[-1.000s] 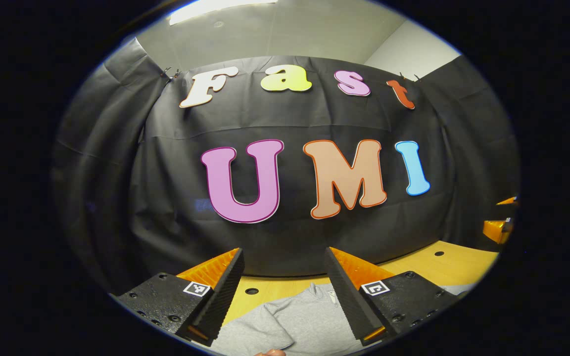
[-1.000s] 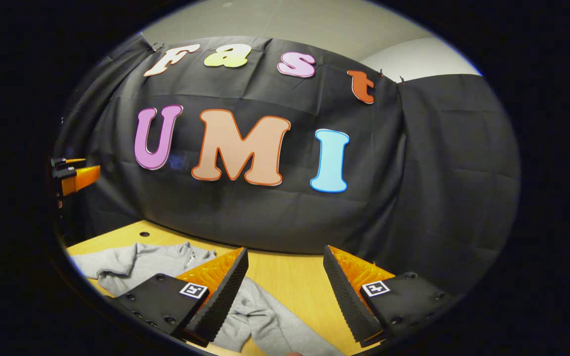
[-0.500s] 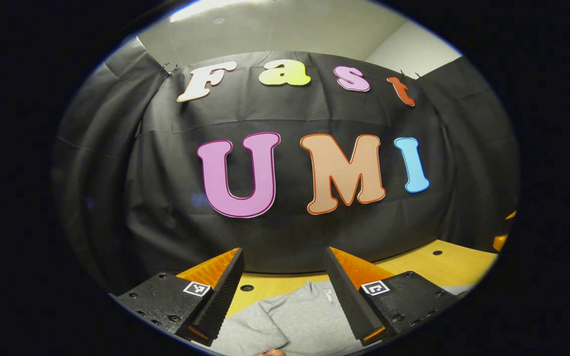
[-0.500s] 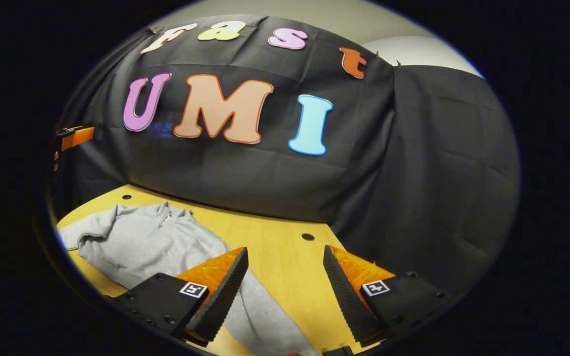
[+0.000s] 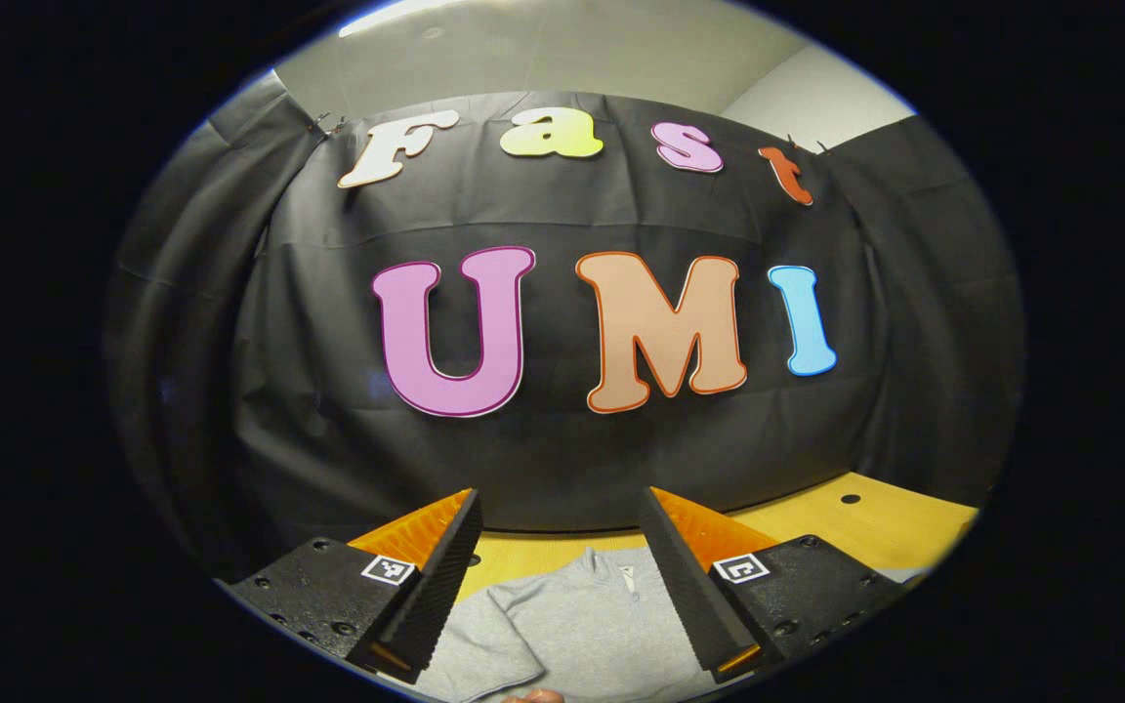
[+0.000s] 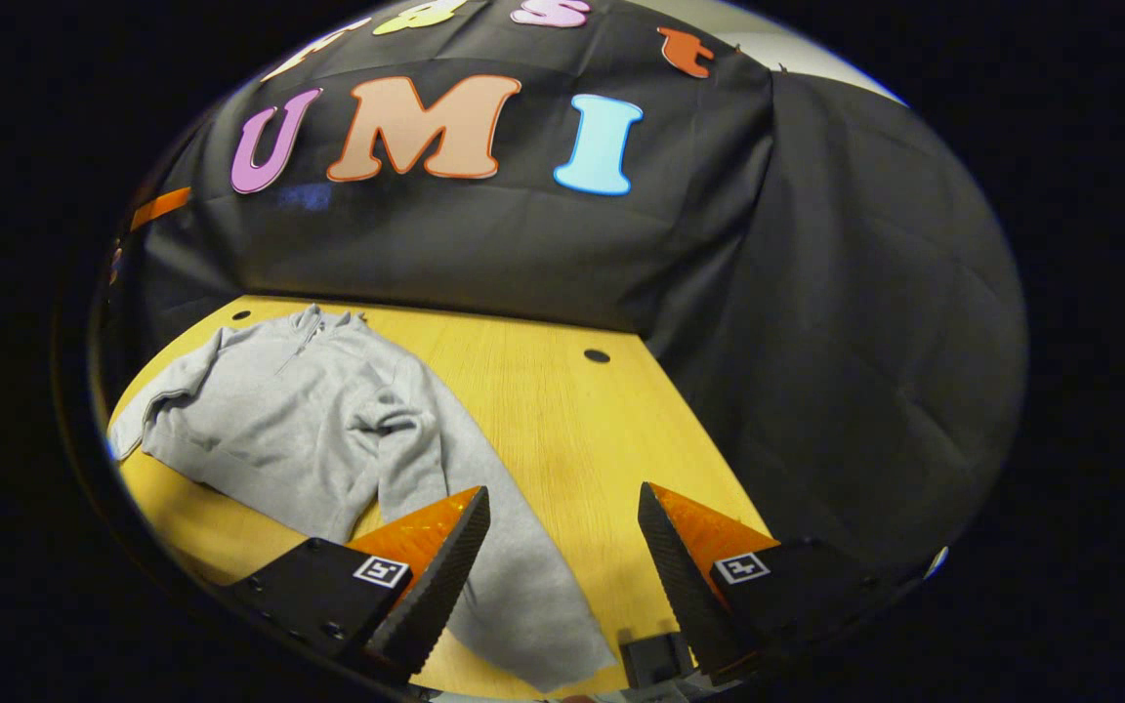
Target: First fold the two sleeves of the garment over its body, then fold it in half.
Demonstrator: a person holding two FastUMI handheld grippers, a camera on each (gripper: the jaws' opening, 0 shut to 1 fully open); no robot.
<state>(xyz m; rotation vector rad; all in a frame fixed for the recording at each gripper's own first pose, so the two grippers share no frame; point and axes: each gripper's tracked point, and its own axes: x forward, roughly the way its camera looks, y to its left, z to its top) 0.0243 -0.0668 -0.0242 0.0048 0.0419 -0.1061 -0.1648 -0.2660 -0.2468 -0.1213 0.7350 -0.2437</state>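
Note:
A grey sweatshirt (image 6: 299, 410) lies flat on the yellow wooden table (image 6: 562, 420), its collar toward the black cloth wall. One sleeve (image 6: 494, 547) stretches out toward me and passes under my right gripper (image 6: 562, 557), which hovers open above the table with nothing between its fingers. The other sleeve bunches at the far left edge. In the left gripper view the sweatshirt's collar and chest (image 5: 582, 615) show between the fingers of my left gripper (image 5: 562, 576), which is open and held above the garment.
The table has small round holes (image 6: 597, 355) near the back. Black cloth walls close the table on the back and right. An orange part of the left gripper (image 6: 160, 207) shows at the far left of the right gripper view.
The right gripper has tilted downward, so more of the table and the whole sweatshirt have come into its view. The left gripper has shifted slightly, its view sliding a little over the collar.

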